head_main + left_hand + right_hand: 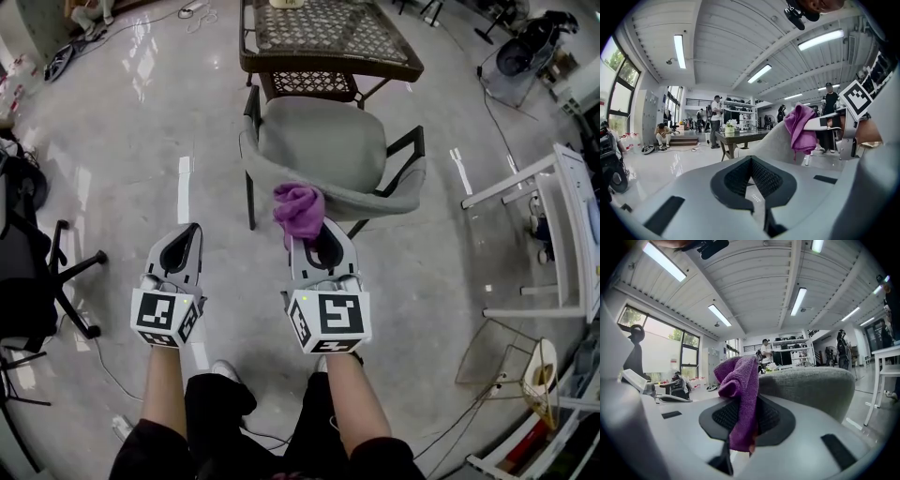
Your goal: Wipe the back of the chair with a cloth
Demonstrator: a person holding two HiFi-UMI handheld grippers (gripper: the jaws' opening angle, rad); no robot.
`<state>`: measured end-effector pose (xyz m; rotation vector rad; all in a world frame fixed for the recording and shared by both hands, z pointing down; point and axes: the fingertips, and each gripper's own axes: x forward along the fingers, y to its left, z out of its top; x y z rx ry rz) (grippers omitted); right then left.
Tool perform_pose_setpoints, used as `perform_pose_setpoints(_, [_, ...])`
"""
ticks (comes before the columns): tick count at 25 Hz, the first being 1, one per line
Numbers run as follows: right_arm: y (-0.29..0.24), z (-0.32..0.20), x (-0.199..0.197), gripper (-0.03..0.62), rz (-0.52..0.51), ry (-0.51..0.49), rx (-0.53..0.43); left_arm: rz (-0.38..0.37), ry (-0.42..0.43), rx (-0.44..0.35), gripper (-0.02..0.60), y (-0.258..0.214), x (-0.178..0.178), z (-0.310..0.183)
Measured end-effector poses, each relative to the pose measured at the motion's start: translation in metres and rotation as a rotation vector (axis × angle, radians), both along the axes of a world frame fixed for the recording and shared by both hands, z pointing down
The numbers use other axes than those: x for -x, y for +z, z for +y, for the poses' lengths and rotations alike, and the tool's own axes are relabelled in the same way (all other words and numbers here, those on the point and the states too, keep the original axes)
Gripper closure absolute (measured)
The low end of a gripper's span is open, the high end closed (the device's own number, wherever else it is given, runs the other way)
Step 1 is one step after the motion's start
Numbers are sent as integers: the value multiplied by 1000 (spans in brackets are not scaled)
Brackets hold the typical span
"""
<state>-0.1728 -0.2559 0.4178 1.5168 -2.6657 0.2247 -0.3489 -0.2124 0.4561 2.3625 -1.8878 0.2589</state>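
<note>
Purple microfibre cloth (298,208) at the backrest of the grey upholstered armchair (323,141).
Right gripper (307,240) clamps the bunched cloth, held at the backrest's top edge. Left gripper (193,229) hangs alongside, jaws together on nothing, apart from the chair.

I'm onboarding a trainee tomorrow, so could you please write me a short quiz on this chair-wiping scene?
1. True or false: the left tool holds the purple cloth.
2. What stands just beyond the grey chair? A) a wicker table B) a sofa C) a fridge
3. Fill in: the left tool's jaws are ___, with nothing between them.
Key: 1 false, the right tool grips it; 2 A; 3 together.
</note>
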Motion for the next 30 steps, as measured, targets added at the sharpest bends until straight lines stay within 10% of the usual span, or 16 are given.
perform_pose_setpoints(30, [48, -3, -200, 502, -37, 314, -139, -46, 96, -117, 572, 81, -75, -32])
